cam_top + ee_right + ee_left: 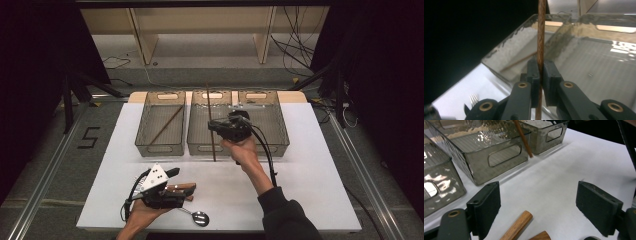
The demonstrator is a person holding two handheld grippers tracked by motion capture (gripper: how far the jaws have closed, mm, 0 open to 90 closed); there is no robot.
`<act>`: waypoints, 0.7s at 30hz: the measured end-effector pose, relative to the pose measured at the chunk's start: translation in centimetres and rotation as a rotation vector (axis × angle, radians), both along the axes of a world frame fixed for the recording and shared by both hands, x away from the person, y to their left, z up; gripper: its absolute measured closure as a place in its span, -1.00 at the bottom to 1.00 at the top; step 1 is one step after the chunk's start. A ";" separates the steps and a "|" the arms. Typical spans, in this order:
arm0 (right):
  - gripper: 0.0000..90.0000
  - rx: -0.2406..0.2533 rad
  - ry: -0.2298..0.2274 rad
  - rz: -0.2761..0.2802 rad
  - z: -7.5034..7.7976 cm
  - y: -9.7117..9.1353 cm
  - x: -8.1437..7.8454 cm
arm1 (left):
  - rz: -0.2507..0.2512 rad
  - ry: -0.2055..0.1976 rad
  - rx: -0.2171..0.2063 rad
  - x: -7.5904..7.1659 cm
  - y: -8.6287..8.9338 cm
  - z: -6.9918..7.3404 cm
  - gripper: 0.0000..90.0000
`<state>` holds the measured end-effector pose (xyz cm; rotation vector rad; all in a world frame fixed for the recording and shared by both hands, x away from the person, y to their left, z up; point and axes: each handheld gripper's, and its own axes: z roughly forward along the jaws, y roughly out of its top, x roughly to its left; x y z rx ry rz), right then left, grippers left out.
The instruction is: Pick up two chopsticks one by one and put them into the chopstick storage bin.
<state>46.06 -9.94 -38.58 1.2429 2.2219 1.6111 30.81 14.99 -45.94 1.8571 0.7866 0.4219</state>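
Gripping chopstick (pixel 212 125) upright, right gripper (pixel 214 124)

Three bins (pixel 160 125) stand side by side along the bench's (pixel 310 165) far edge. A stick (pixel 166 125) lies in the left bin. A spoon (pixel 199 218) lies at the near edge.

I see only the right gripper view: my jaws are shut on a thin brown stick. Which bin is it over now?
Observer: In the high view the stick crosses the front wall of the middle bin; its lower end shows just in front of that wall.
Operator: What about the left gripper?
Observer: The left gripper is open, its jaws on either side of two wooden handles lying on the table.
Operator: Is anything else near it?
Observer: A metal spoon lies by the table's near edge.
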 end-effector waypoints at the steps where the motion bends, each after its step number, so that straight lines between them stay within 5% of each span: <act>1: 0.89 0.007 0.007 0.002 0.1 0.5 0.4 | 0.002 -0.005 0.010 -0.1 0.0 -0.2 -0.56; 21: 0.89 0.024 0.038 -0.021 2.0 8.3 4.6 | -0.007 -0.008 0.044 -0.9 -0.4 -1.3 -0.59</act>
